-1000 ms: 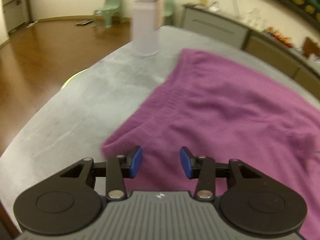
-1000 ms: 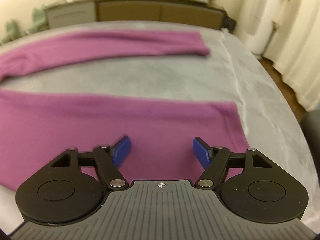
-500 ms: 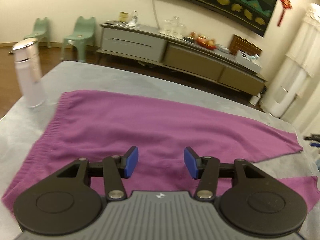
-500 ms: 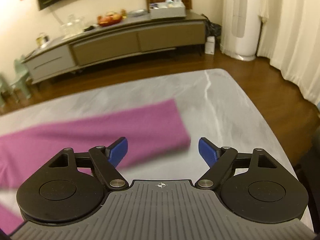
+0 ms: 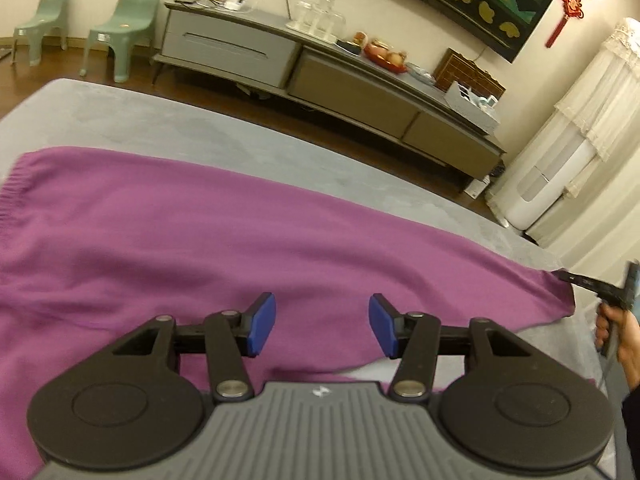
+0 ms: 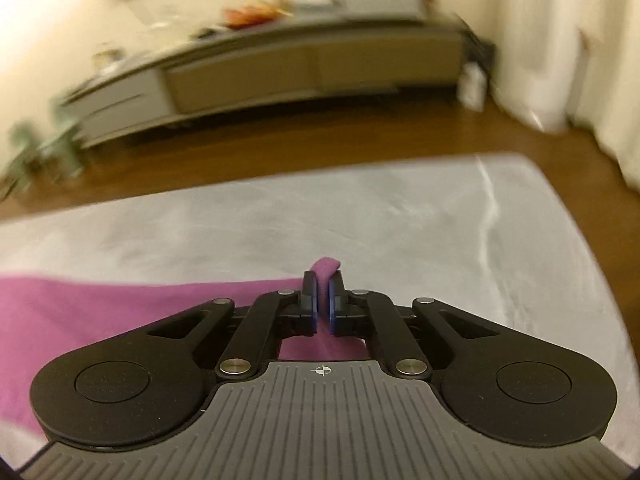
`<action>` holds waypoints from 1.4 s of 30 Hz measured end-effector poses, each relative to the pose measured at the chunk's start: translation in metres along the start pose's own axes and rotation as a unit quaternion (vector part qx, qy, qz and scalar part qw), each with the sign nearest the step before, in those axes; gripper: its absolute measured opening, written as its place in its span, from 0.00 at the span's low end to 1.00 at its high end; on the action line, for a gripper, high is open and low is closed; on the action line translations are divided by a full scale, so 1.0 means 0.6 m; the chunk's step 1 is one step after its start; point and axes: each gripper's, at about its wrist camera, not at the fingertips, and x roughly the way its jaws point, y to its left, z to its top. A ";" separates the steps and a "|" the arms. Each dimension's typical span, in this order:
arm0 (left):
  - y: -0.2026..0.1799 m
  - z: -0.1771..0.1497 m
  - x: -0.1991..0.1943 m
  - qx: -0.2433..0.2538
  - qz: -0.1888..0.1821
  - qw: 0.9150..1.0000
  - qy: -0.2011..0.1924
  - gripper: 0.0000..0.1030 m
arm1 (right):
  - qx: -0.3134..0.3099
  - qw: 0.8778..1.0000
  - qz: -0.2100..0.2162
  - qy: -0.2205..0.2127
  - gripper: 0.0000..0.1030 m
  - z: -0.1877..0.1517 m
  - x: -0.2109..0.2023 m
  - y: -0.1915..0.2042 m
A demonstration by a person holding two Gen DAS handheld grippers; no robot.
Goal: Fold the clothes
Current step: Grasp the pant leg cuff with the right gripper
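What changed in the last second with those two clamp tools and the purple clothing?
The right gripper, whose jaws stood wide apart a second ago, swung to the end of the purple garment and pinched its tip. The left gripper swept away from the waistband side, so the white bottle left its view. Its jaws are open as before, gripping nothing. The garment still lies flat on the grey table.

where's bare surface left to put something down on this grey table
Free: the grey table strip between the purple garment and the far edge, and the right end beyond the right gripper. Crowded: the middle, under the garment.
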 end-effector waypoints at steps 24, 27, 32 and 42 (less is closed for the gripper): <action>-0.017 0.023 0.173 -0.140 -0.044 0.988 0.050 0.57 | 0.313 0.936 0.162 -0.018 0.60 -0.320 -0.353 -0.066; -0.013 0.016 0.192 -0.154 -0.051 0.985 0.057 0.57 | 0.380 0.901 0.210 0.031 0.63 -0.336 -0.314 -0.027; -0.008 0.012 0.213 -0.165 -0.051 0.983 0.064 0.57 | 0.404 0.896 0.171 0.072 0.64 -0.360 -0.265 0.014; 0.013 0.015 0.239 -0.186 -0.079 0.978 0.059 0.57 | 0.487 0.868 0.096 -0.004 0.37 -0.396 -0.288 -0.048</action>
